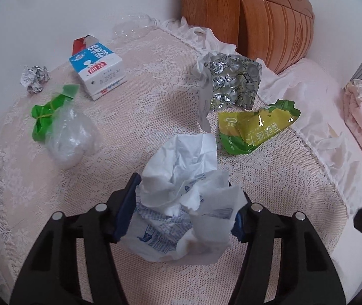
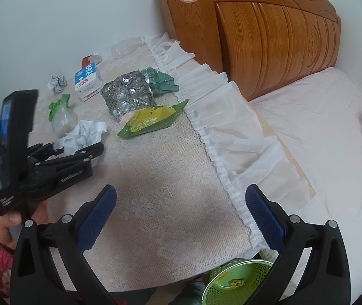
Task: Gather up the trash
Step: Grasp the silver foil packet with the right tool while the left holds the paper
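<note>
Green mesh plastic makes up the small bin (image 2: 234,283) standing below the near edge of the tabletop (image 2: 170,203), and one crumpled yellowish scrap (image 2: 237,283) lies at its bottom. The tabletop wears a pale lace cloth with a white frill along its bed-side edge.

The left tongs (image 1: 184,204) have their blue pads pressed into the sides of a crumpled white paper wrapper (image 1: 181,178) with blue print, near the middle of the tabletop. The right tongs (image 2: 181,216) stand wide apart over the near edge with nothing between them.

Toward the far left corner lie a blue and white milk carton (image 1: 97,71), its top torn open, and a small ball of foil (image 1: 34,77). A clear plastic bag with green ends (image 1: 61,127) sits nearer the left edge. A crushed silver blister sheet (image 1: 231,81) and a yellow-green snack packet (image 1: 257,124) lie toward the bed-side edge. A clear plastic bottle (image 1: 132,25) lies on its side at the far edge.
</note>
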`<state>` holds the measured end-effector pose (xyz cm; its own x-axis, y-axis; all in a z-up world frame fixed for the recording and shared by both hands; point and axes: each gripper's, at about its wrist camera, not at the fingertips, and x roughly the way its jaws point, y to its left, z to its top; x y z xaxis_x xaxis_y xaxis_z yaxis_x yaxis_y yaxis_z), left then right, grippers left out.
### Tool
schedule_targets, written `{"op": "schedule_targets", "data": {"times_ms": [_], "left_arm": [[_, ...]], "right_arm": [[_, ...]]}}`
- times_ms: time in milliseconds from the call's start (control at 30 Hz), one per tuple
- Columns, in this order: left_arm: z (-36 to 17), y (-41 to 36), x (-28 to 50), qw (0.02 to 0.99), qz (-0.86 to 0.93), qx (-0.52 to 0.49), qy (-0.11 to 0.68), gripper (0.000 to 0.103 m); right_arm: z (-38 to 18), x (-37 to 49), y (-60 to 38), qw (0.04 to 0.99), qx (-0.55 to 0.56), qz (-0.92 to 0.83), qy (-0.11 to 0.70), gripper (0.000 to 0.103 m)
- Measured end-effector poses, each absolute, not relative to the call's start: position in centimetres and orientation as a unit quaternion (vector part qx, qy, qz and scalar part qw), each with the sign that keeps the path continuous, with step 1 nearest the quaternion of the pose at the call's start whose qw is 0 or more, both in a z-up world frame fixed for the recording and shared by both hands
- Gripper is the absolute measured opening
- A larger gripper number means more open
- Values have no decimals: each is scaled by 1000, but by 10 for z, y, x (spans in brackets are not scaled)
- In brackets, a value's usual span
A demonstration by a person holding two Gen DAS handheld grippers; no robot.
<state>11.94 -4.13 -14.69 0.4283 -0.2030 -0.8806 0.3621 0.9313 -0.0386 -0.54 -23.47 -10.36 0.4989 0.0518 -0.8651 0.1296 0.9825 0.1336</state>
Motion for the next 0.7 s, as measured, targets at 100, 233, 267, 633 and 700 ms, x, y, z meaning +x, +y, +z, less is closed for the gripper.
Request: {"op": "schedule_targets", "data": {"times_ms": [100,233,267,633,700], "left_arm": [[-131,-25,109,849,-163,72,497,59],[-115,3,98,853,-161,56,493,59],[-113,9,97,854,-159,52,493,59],[-124,56,104,840,-151,31,520,59],[-129,61,107,838,-149,27,524,59]], "right_arm": [[-106,19,-236,863,116,-11,492,101],[-103,60,-219,876,102,0,472,101],[-103,72,-211,880,90,1,466,101],[-139,142,-159,896,41,-18,442,101],[-146,148,-159,895,33,-28,444,101]]}}
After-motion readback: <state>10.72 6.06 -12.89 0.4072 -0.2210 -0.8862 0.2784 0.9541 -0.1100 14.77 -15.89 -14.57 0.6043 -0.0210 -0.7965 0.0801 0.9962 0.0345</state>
